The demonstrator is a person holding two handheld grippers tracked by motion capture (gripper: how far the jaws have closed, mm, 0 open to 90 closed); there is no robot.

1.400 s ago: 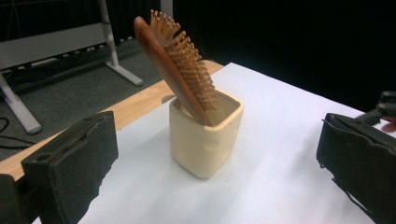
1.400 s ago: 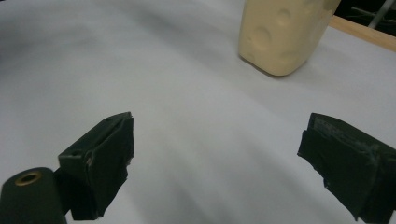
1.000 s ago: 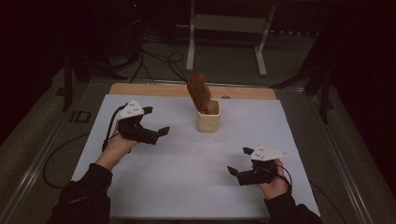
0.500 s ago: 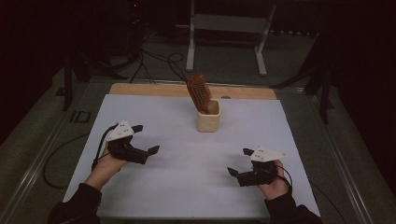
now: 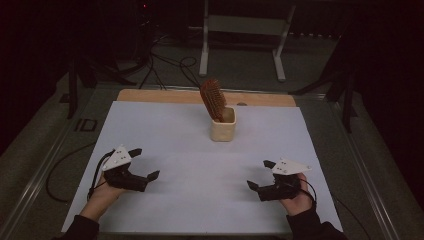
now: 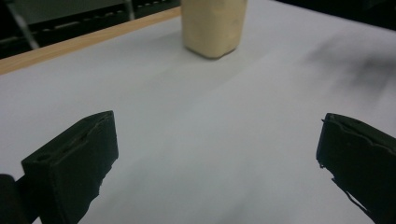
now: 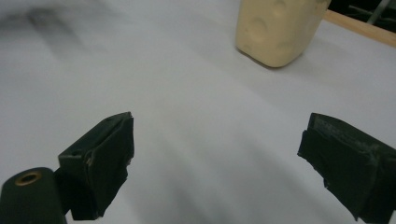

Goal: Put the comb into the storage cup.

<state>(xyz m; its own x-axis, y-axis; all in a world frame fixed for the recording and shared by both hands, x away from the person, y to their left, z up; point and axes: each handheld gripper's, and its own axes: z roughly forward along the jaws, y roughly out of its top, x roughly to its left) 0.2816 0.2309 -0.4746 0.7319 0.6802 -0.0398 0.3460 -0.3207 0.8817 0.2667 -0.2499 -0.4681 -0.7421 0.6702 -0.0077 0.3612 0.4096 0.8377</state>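
Resting low near the table's front edge: left gripper (image 5: 142, 164) and right gripper (image 5: 260, 175), jaws spread, empty. Brown wooden hairbrush (image 5: 213, 98) standing tilted in cream squarish cup (image 5: 223, 129), mid-table (well apart from both). Looks finished; next, probably nothing further.

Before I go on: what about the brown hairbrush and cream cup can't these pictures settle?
- Brown bristled hairbrush: handle hidden inside the cream square cup, high view.
- Cup's top and the brush: cut off by the upper edge, left gripper view and right gripper view.
- Cup's inside: too dim and small, high view.
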